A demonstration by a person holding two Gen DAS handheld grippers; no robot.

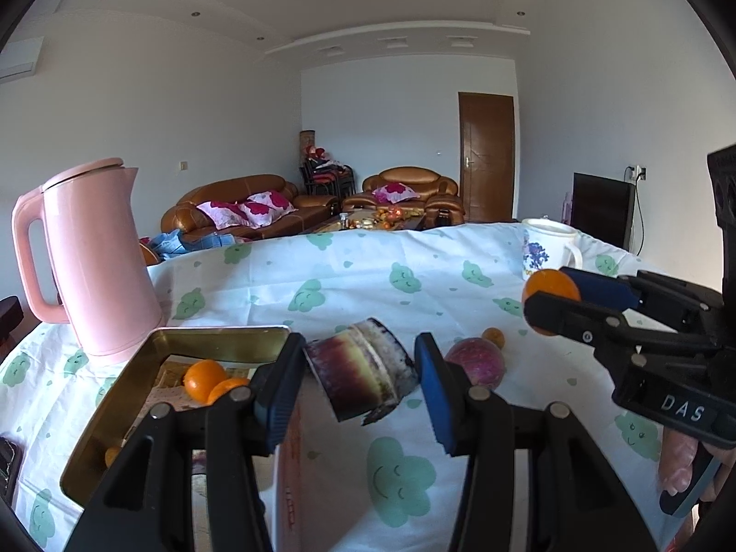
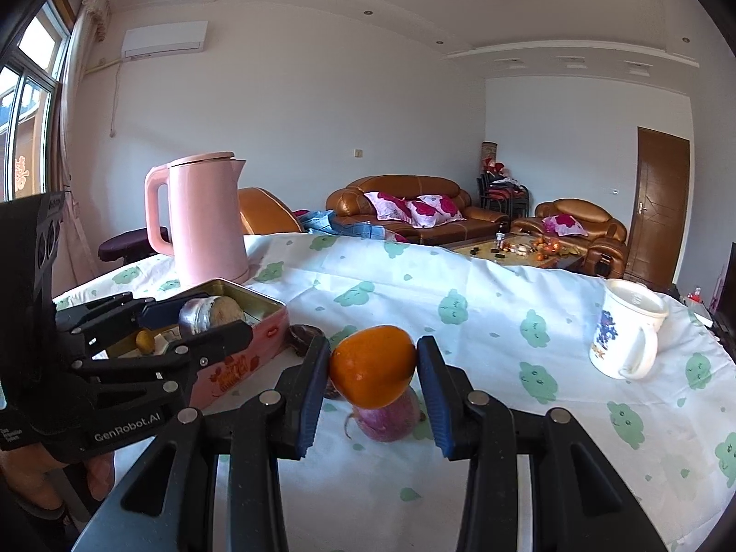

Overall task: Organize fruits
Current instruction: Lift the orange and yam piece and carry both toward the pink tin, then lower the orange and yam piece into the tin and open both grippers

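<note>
My left gripper (image 1: pixel 361 368) is shut on a short purple-and-yellow piece of sugarcane (image 1: pixel 354 375), held just right of the open tin box (image 1: pixel 152 359). The right wrist view shows that gripper (image 2: pixel 209 319) and the cane piece (image 2: pixel 216 313) over the pink tin (image 2: pixel 271 322). Two oranges (image 1: pixel 204 377) lie inside the tin. My right gripper (image 2: pixel 373 368) is shut on an orange (image 2: pixel 372 365), lifted above a purple fruit (image 2: pixel 391 418) on the cloth. In the left wrist view this gripper (image 1: pixel 549 292) and its orange (image 1: pixel 545 285) are at the right.
A pink kettle (image 1: pixel 96 257) stands behind the tin at the left. A white flowered mug (image 2: pixel 628 336) sits at the right of the table. A small orange fruit (image 1: pixel 493 336) lies by the purple fruit (image 1: pixel 476 361). A dark round thing (image 2: pixel 303 338) rests beside the tin.
</note>
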